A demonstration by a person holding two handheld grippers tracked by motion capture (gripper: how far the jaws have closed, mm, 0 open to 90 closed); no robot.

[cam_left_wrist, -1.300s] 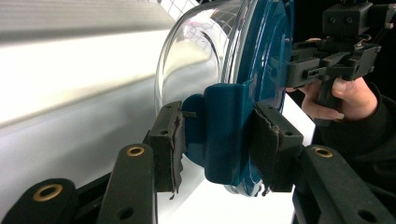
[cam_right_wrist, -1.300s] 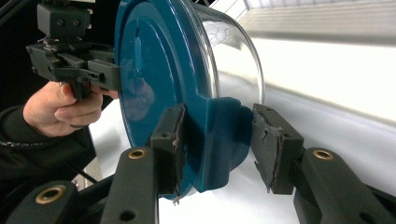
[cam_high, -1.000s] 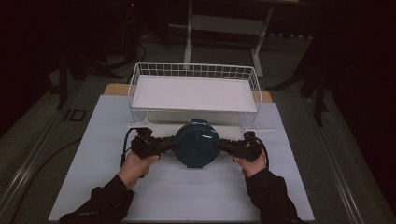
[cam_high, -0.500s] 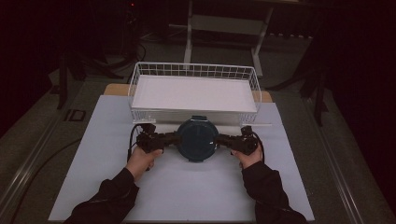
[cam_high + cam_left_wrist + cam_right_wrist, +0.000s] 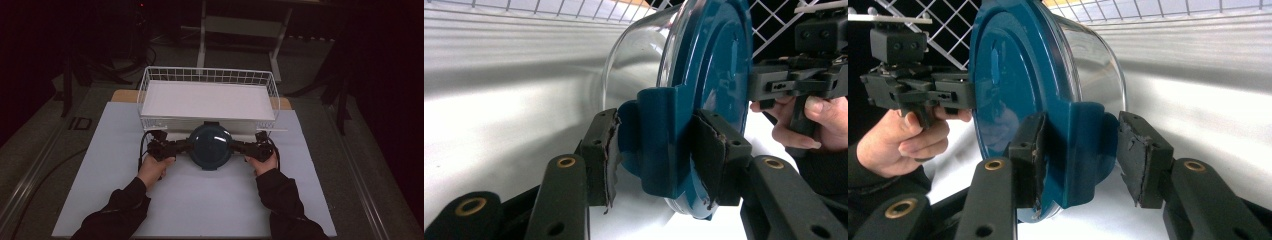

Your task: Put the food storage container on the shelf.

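Left gripper clamped on teal lid tab; right gripper likewise, one pad apart. Just before wire basket: could tilt glass container.

Tight squeeze up front: white wire basket right behind the lidded glass container, near wall just beside it, so hardly any gap to slip through there. Left hand-held gripper and right hand-held gripper clamped on the lid tabs either side, blocking both flanks. Loads of bare worktop toward the person between the two sleeves, plus open strips out left and right of the basket
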